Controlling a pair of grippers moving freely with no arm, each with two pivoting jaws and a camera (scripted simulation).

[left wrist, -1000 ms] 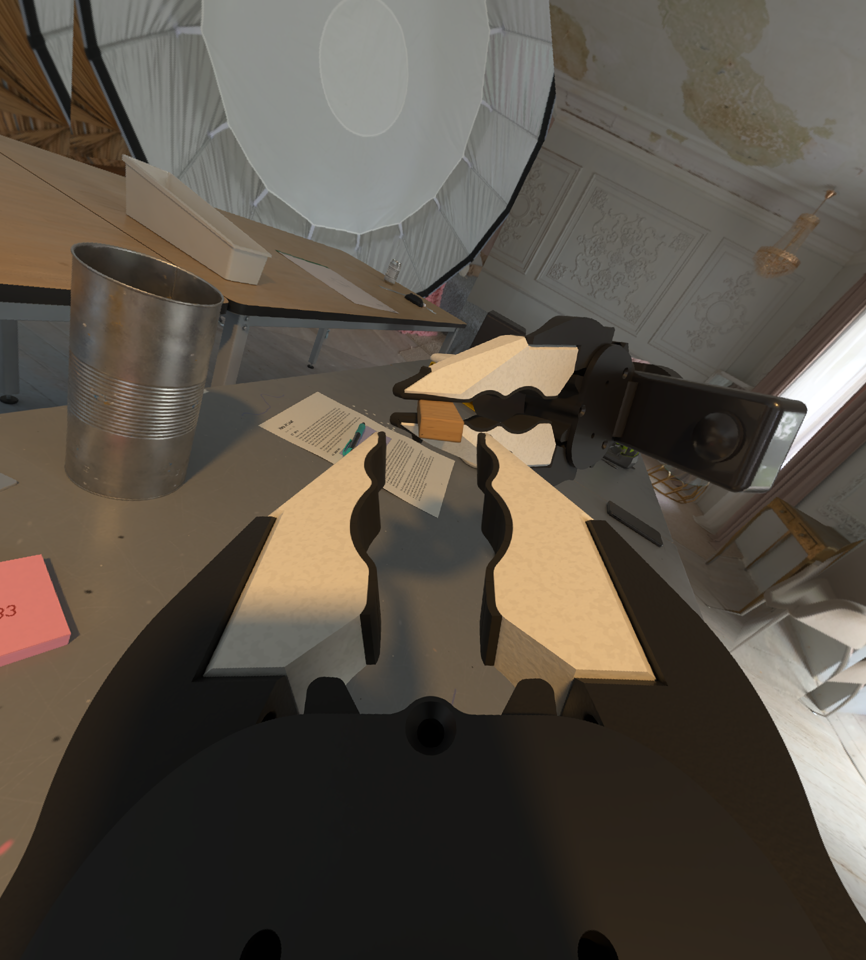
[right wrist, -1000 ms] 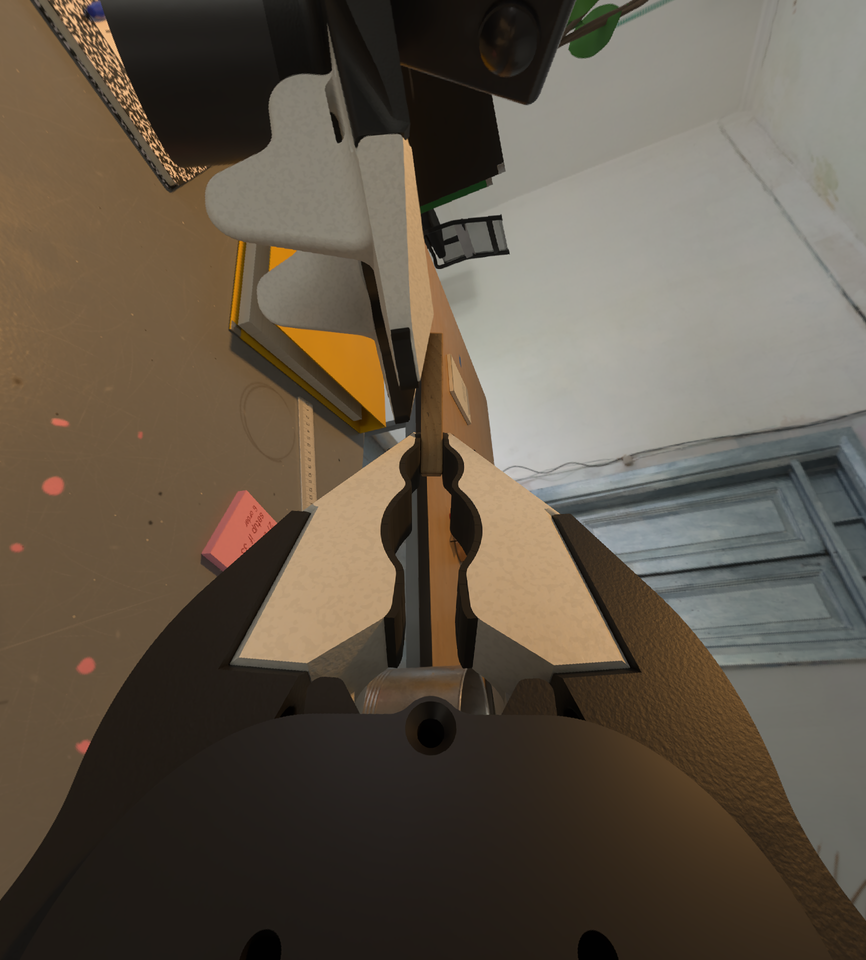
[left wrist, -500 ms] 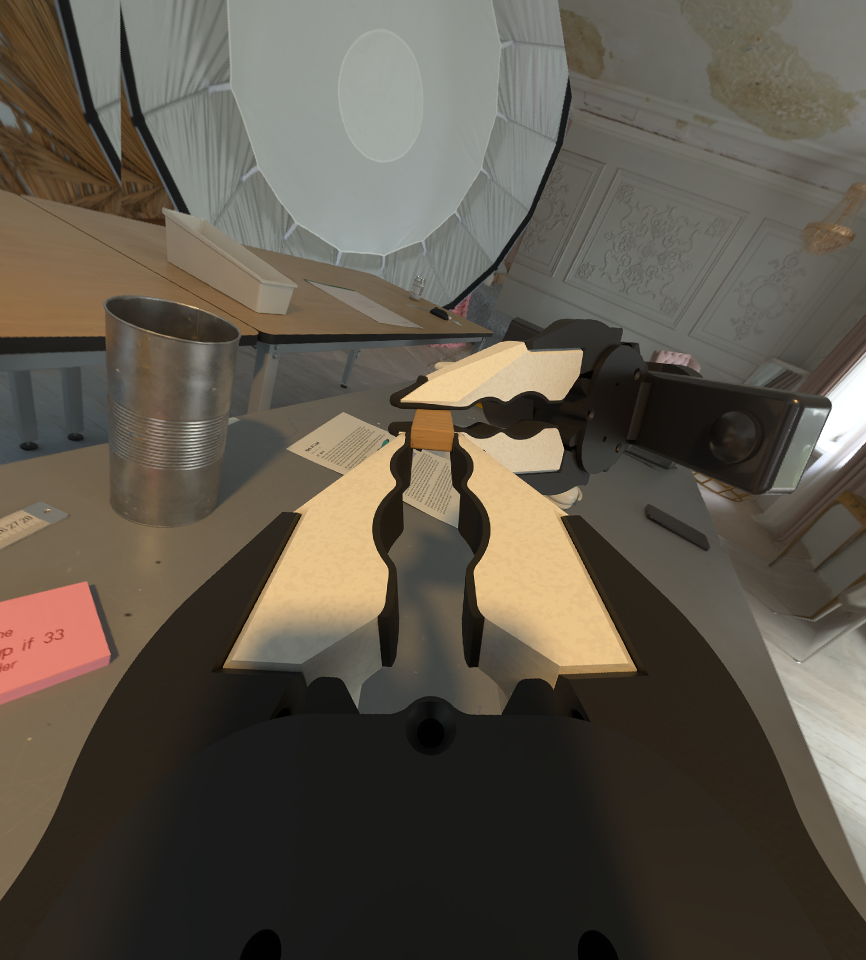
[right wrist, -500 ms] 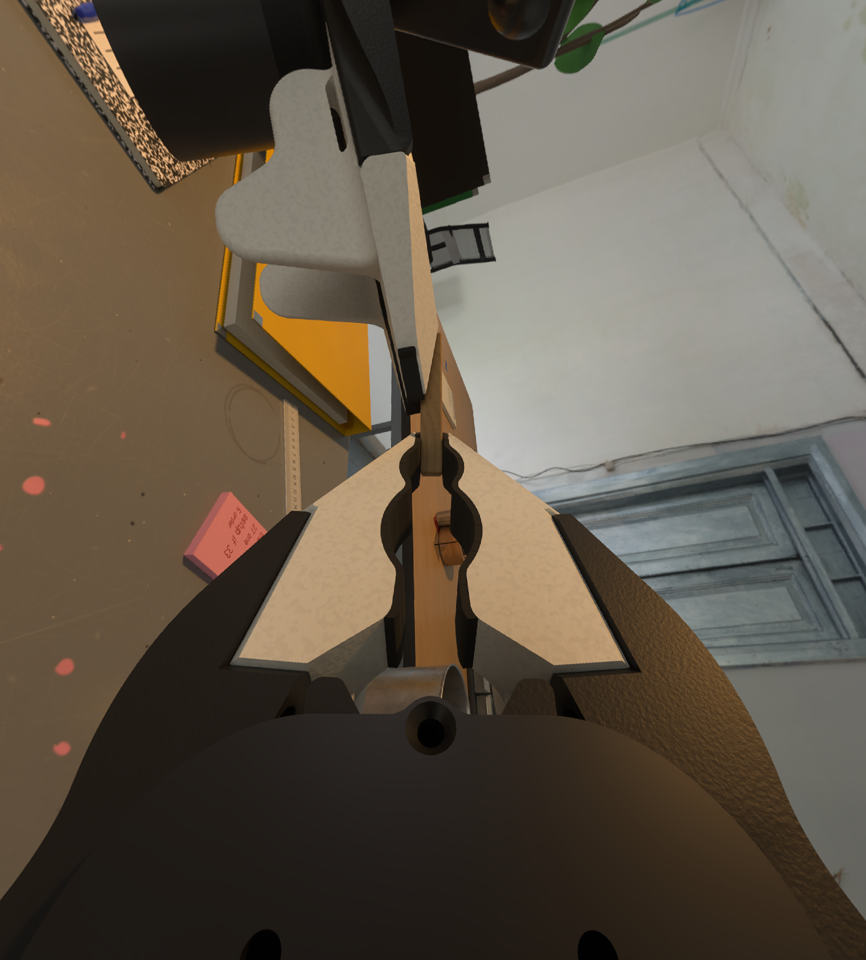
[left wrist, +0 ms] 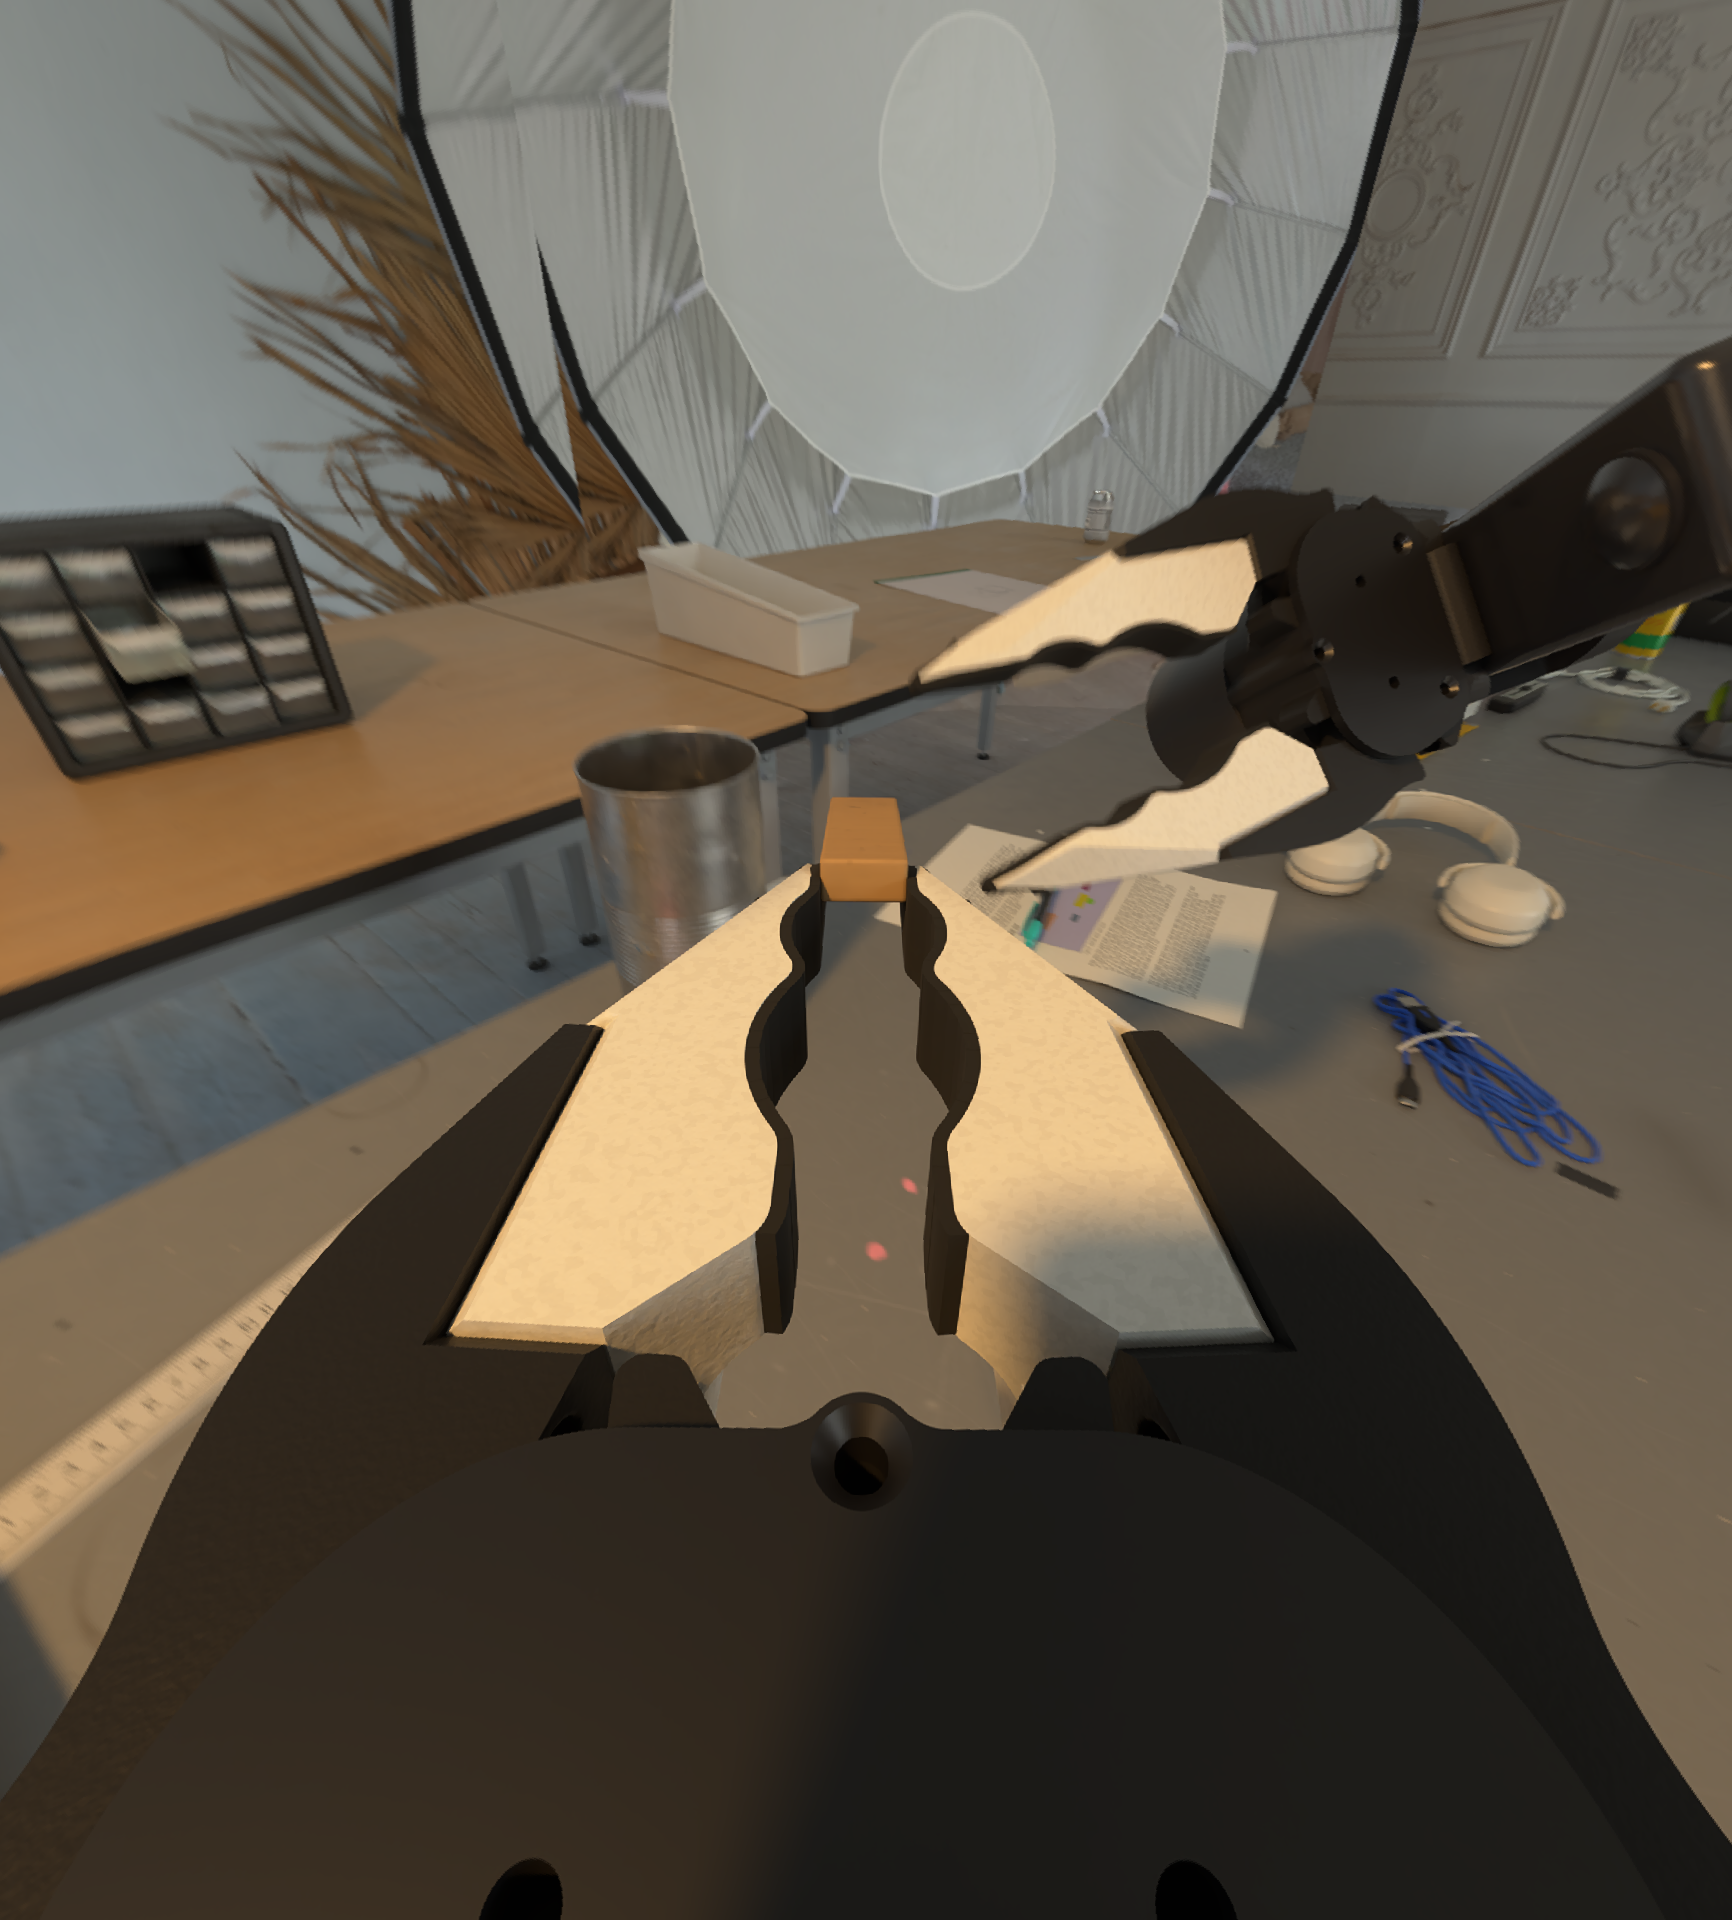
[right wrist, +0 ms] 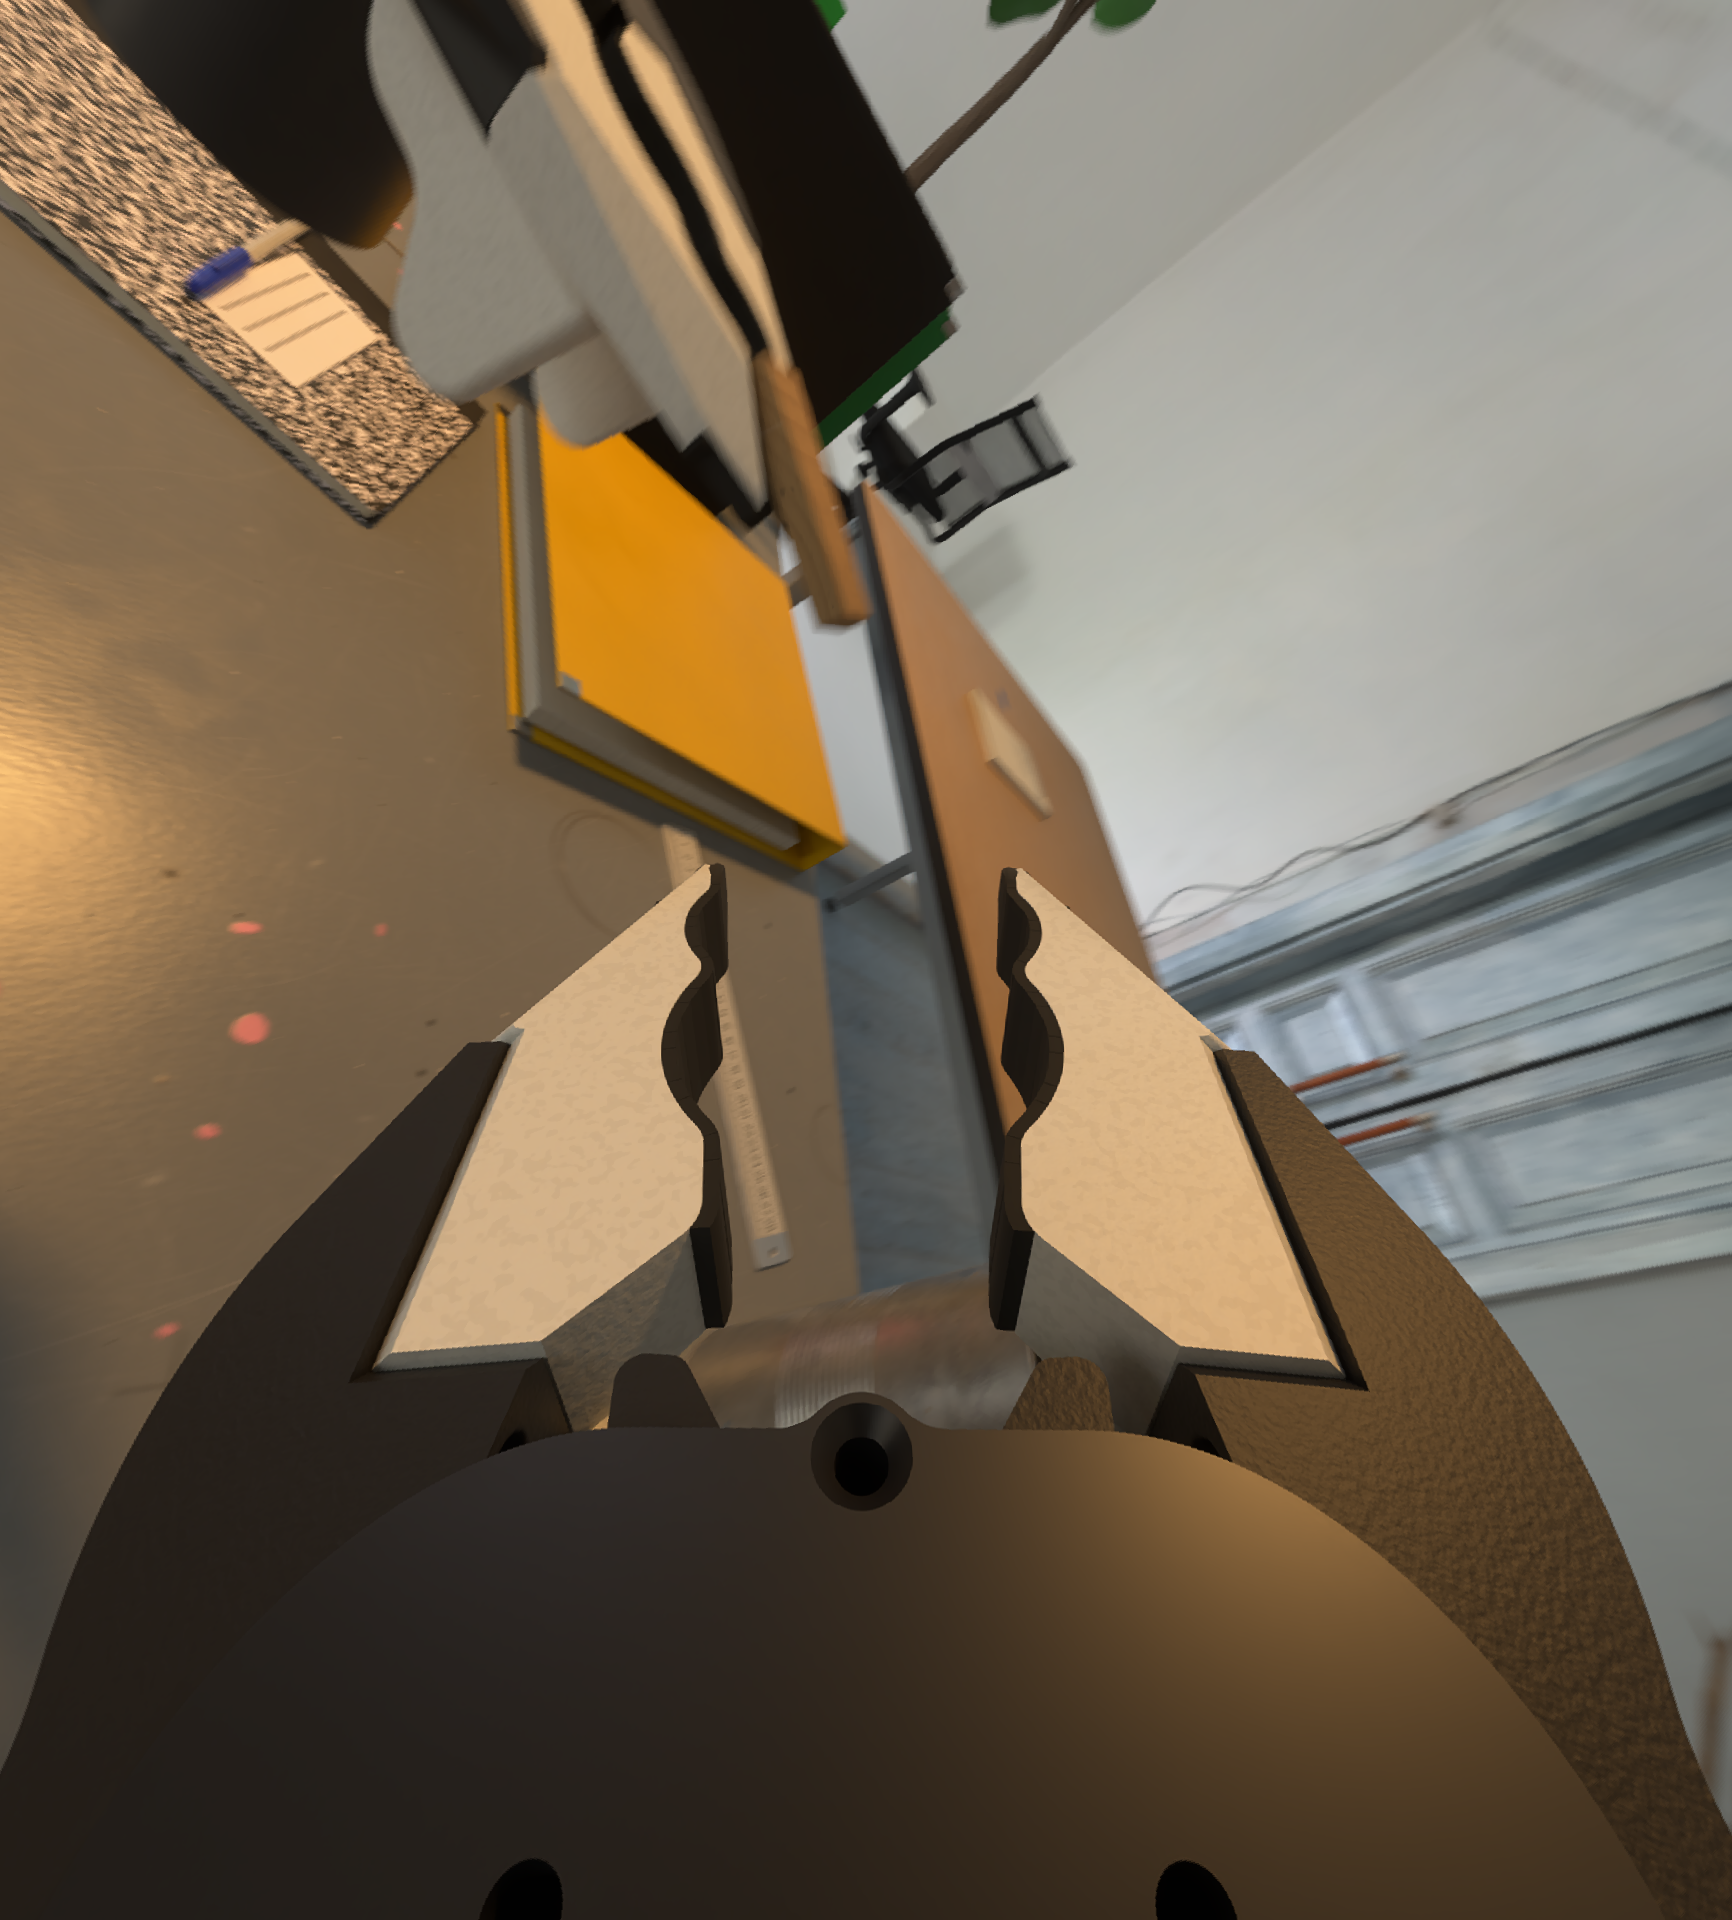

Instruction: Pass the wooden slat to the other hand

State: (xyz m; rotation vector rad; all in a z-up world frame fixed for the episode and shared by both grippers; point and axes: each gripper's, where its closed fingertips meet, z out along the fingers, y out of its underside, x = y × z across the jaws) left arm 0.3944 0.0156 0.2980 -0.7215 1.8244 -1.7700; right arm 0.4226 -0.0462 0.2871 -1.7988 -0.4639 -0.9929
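With the wooden slat (left wrist: 863,864) pinched at your left gripper (left wrist: 863,883) tips, your right gripper (right wrist: 858,883) is spread wide and holds nothing.

Largest first: grey table (left wrist: 1464,1299) under both grippers, wood-topped tables (left wrist: 322,769) behind it. Then the metal can (left wrist: 675,831) just left of your left fingertips, printed sheet (left wrist: 1153,935) to their right, white headphones (left wrist: 1413,873) and blue cable (left wrist: 1485,1081) further right, ruler (left wrist: 145,1423) at the near-left edge. Your right wrist view shows the slat (right wrist: 808,499) sticking out past the left gripper's (right wrist: 758,416) clamped tips, well clear of your right fingers (right wrist: 613,1091), above the orange book (right wrist: 675,644).
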